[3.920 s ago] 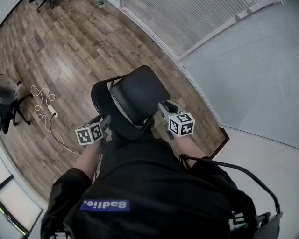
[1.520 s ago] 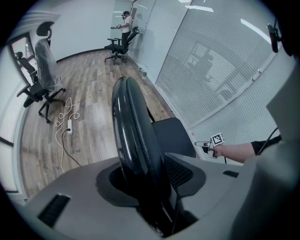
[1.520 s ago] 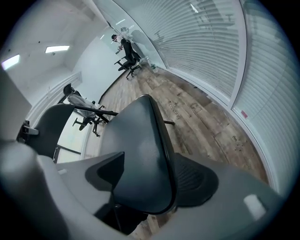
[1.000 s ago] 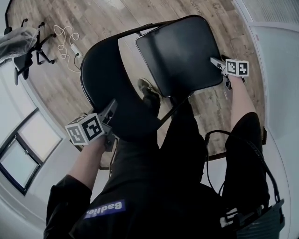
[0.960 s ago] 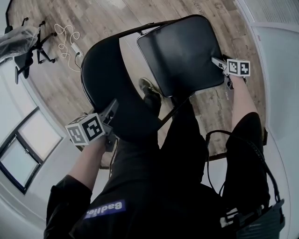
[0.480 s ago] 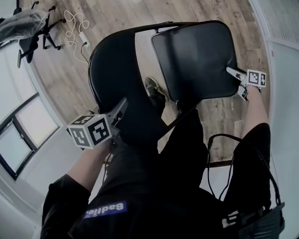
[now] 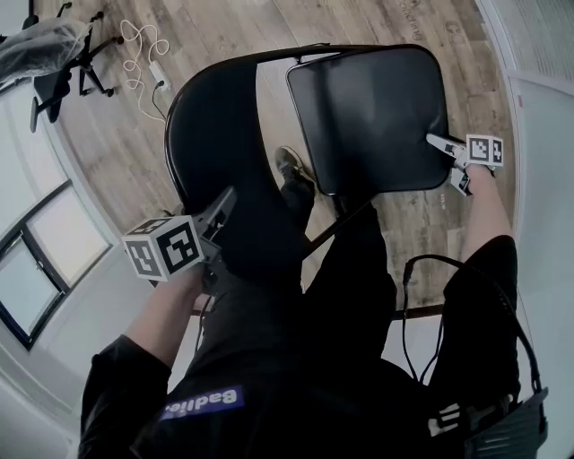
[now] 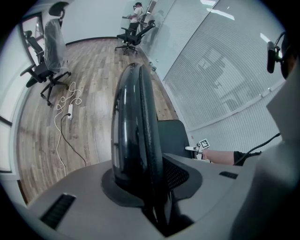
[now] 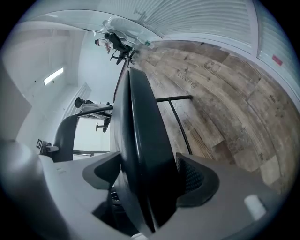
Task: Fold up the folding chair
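I see the wood floor (image 7: 224,22) on the far side of the folding chair (image 7: 359,108) lying bare, with open room to pass. The gap between its backrest (image 7: 215,152) and seat (image 9: 140,140) is partly blocked: the person's shoe (image 7: 289,166) and leg stand in it. Right of the chair, a glass wall (image 7: 545,134) runs near, leaving me a narrow strip of floor. Left of the chair, a power strip (image 8: 70,110) with its cable lies on the floor, and an office chair (image 8: 49,56) stands well apart.
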Demonstrator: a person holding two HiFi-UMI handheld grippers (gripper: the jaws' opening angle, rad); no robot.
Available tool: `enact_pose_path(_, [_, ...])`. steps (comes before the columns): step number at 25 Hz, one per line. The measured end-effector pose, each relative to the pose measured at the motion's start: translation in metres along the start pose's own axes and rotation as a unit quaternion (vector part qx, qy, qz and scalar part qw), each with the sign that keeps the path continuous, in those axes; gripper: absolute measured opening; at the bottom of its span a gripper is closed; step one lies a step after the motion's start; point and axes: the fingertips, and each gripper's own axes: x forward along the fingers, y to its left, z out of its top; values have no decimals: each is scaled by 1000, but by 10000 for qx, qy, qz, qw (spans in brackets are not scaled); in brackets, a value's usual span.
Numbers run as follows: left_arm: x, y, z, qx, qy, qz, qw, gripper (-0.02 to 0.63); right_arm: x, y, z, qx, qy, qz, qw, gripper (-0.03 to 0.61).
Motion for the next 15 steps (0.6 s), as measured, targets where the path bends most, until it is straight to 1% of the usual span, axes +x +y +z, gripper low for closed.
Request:
enact_pose_path(3, [-8, 2, 2, 112, 45, -53, 9999, 101, 1, 10, -19, 121, -17, 8, 9999, 350])
enact_pose_path(7, [-17, 2, 3, 153, 61, -60, 9998, 94, -2, 23, -25, 109, -234, -90, 9996, 344])
enact_pose_path(11, [-33, 11, 4, 155, 37, -55, 9999, 90, -1, 51, -30, -20, -232, -59, 9997, 325])
enact_pose_path(15, [-51, 15, 4, 155, 14, -105, 9998, 80, -2, 80, -40, -92, -265, -161, 9995, 313])
